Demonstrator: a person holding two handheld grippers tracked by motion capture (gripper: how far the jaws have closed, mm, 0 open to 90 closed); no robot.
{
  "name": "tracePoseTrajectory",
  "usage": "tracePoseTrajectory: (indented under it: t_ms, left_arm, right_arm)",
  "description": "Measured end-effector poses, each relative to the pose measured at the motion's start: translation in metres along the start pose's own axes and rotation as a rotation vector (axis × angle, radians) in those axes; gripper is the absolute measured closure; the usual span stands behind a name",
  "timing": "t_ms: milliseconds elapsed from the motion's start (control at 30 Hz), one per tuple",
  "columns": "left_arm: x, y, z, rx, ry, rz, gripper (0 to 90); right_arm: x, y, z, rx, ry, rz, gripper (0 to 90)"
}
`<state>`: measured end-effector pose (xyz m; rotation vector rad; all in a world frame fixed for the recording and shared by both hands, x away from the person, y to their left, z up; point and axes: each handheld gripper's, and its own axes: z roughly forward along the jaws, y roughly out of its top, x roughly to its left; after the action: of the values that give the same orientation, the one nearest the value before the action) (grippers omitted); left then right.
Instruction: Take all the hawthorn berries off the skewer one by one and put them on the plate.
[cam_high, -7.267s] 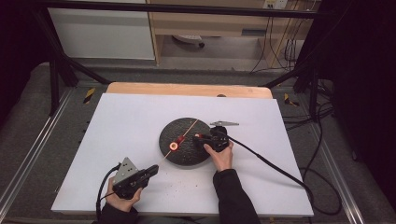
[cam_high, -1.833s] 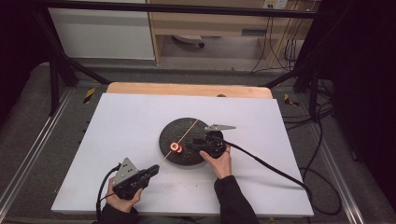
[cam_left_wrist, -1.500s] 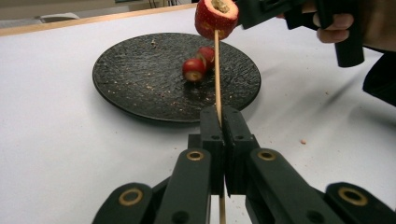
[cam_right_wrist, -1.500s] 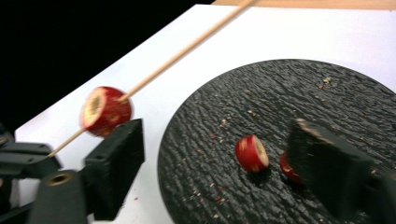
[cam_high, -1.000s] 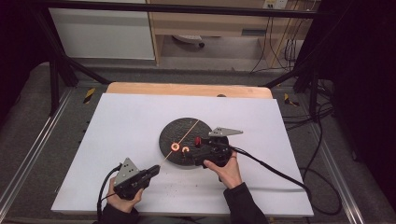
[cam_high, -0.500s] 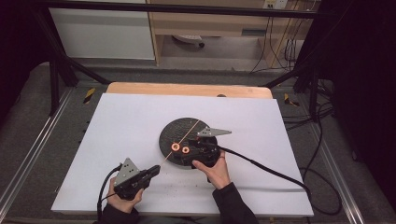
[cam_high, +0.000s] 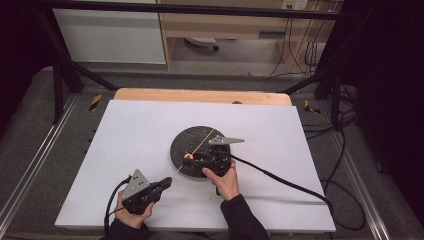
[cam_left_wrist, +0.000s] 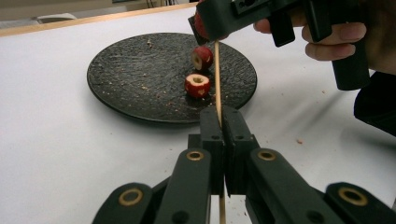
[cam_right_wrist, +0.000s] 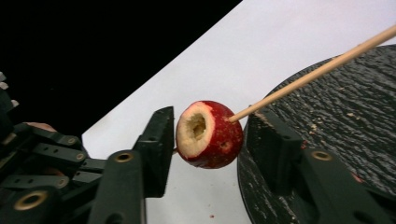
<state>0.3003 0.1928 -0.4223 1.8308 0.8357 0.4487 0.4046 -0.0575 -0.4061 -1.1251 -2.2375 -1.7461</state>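
The white table (cam_high: 150, 135) carries a round black plate (cam_high: 192, 140) near its middle, and a wooden strip (cam_high: 200, 96) runs along the far edge of the table. Crumbs lie on the plate and a few on the table beside it.

In the left gripper view, 2 cored red fruit pieces (cam_left_wrist: 197, 85) lie on the plate, close together but apart, just beside the wooden skewer (cam_left_wrist: 217, 79). One lies with its hollow facing up, the other is tilted on its side.

The left gripper (cam_left_wrist: 223, 122) is low at the near edge of the table, held by the left hand (cam_high: 131, 216). Its jaws are clenched on the near end of the skewer, which passes between them and rises over the plate toward the right gripper (cam_right_wrist: 210, 140).

The right hand (cam_high: 223, 179) holds the right gripper at the near rim of the plate, its fingers wrapped around the handle. In the right gripper view, 1 more cored red fruit piece (cam_right_wrist: 209, 134) sits on the skewer between the jaws. The left jaw is just beside its hollow side; the right jaw stands a little apart from it, so the jaws look released around the fruit, not pressing it.

No writing or label can be read on any of these things.
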Motion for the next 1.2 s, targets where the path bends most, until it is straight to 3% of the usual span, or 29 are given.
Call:
tracePoseTrajectory:
  t_ms: [100, 333, 1200]
  left_arm:
    - [0.0, 0.0, 0.0, -0.001, -0.002, 0.0, 88.1]
    - [-0.001, 0.001, -0.002, -0.01, -0.003, 0.003, 88.2]
    - [-0.001, 0.002, -0.003, -0.02, -0.006, 0.005, 88.1]
  right_arm:
    - [0.001, 0.001, -0.002, -0.005, 0.009, -0.001, 60.8]
    - [0.0, 0.009, -0.008, -0.021, 0.001, 0.0, 61.8]
    - [-0.03, 0.054, -0.045, -0.101, -0.138, 0.014, 62.3]
